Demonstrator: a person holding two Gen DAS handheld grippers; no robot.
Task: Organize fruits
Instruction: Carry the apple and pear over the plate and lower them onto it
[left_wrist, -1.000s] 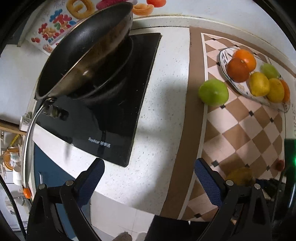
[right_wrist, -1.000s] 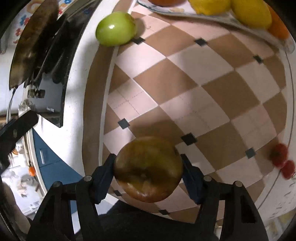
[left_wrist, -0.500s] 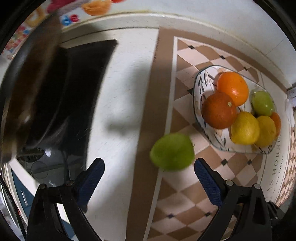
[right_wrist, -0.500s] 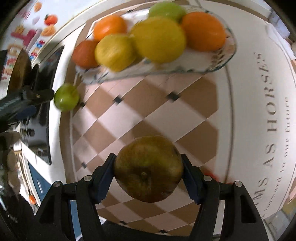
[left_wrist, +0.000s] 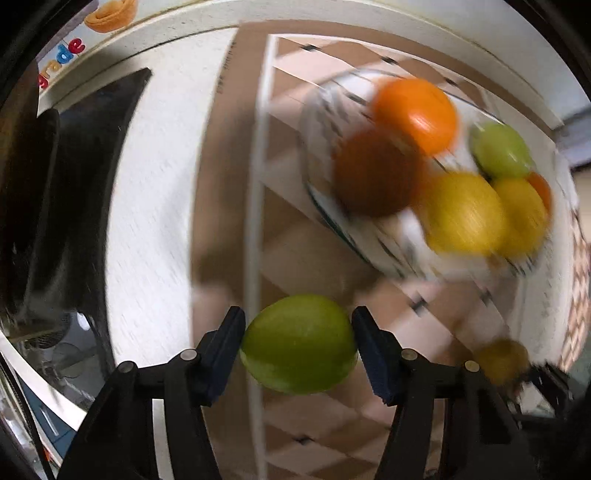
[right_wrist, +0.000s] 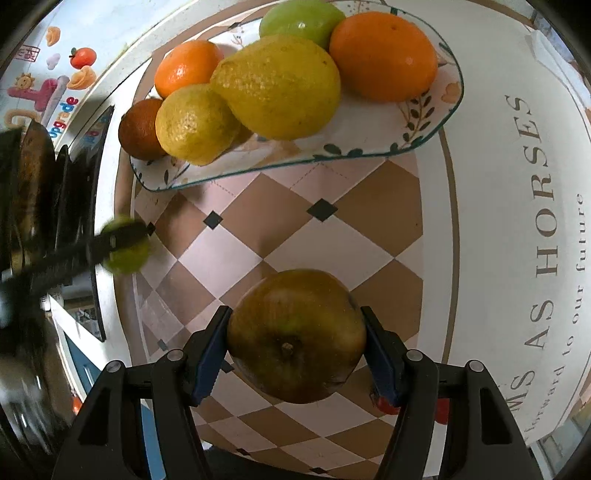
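My left gripper (left_wrist: 298, 345) has its blue pads closed against a green apple (left_wrist: 299, 344) at the edge of the checkered mat. The left view is blurred. My right gripper (right_wrist: 296, 341) is shut on a brown-green apple (right_wrist: 296, 335) and holds it above the mat, short of the fruit plate (right_wrist: 369, 142). The plate carries oranges, lemons and a green fruit. In the right wrist view the green apple (right_wrist: 127, 256) shows at the left with the left gripper's dark arm across it. The plate also shows in the left wrist view (left_wrist: 325, 177).
A black cooktop (left_wrist: 92, 177) with a frying pan lies left of the mat. The checkered mat (right_wrist: 295, 229) covers the white counter. Small red fruits (right_wrist: 439, 411) lie near the mat's right border, behind my right finger.
My left gripper has moved right from the cooktop to the green apple and closed its pads on it. My right gripper has carried the brown-green apple toward the plate.
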